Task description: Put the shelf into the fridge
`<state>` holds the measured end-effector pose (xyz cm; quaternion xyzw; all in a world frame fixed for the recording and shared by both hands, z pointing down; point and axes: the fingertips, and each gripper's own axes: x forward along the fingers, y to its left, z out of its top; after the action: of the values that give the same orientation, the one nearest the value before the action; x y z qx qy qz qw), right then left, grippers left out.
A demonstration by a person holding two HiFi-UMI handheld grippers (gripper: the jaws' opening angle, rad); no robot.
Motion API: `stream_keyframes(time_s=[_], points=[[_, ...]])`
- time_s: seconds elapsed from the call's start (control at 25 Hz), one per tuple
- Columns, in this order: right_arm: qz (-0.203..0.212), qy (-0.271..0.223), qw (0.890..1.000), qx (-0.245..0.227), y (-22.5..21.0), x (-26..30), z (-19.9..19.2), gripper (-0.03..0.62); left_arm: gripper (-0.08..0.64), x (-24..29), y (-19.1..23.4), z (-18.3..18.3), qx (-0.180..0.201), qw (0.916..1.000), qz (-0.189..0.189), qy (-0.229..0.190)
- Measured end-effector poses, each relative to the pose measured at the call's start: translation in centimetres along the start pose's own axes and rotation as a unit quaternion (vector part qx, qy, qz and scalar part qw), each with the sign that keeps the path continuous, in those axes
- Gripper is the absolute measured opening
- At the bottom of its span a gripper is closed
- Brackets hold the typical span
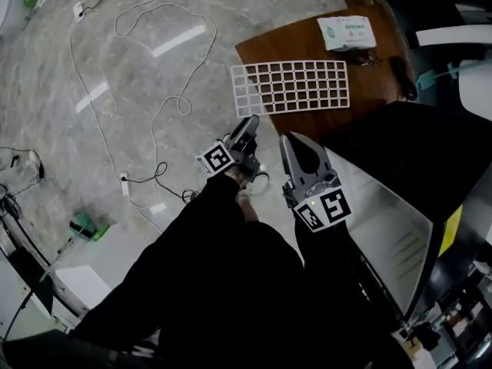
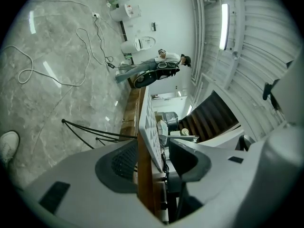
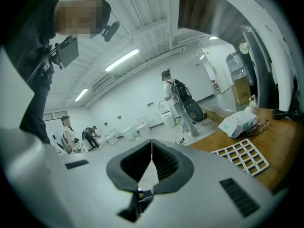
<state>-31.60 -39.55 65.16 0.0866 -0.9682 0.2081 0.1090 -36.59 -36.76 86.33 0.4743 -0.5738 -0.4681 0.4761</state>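
Observation:
The shelf [image 1: 290, 87], a white wire grid, lies flat on the brown wooden table [image 1: 269, 48]. My left gripper [image 1: 249, 123] sits at the shelf's near left corner. In the left gripper view its jaws [image 2: 152, 163] stand open on either side of the table edge [image 2: 142, 175] and the shelf's edge [image 2: 151, 127], and the pads do not press on either. My right gripper [image 1: 292, 143] hangs just short of the table, shut with nothing in it [image 3: 152, 158]. The shelf [image 3: 242, 155] shows low at the right of that view.
A black fridge with a white inner panel [image 1: 384, 221] stands at the right. A pack of wipes [image 1: 347, 31] and a dark object [image 1: 401, 75] lie on the far part of the table. White cables [image 1: 154, 114] trail over the marble floor. People stand far off [image 3: 173, 99].

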Motion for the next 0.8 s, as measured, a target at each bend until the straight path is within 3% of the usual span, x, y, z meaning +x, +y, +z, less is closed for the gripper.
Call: stream_keyframes(time_s=[0.6, 0.76, 0.8], points=[[-0.019, 0.017, 0.999, 0.021, -2.6, 0.4, -2.0, 0.008, 0.192, 3.7, 1.2, 4.4, -0.034, 0.9962, -0.026, -0.076], [-0.021, 0.018, 0.999, 0.024, -2.7, 0.7, -2.2, 0.006, 0.04, 4.1, 1.2, 5.1, -0.036, 0.9953, -0.029, -0.085], [-0.022, 0.019, 0.999, 0.025, -2.7, 0.6, -2.3, 0.006, 0.037, 4.1, 1.1, 5.2, -0.035, 0.9953, -0.031, -0.085]])
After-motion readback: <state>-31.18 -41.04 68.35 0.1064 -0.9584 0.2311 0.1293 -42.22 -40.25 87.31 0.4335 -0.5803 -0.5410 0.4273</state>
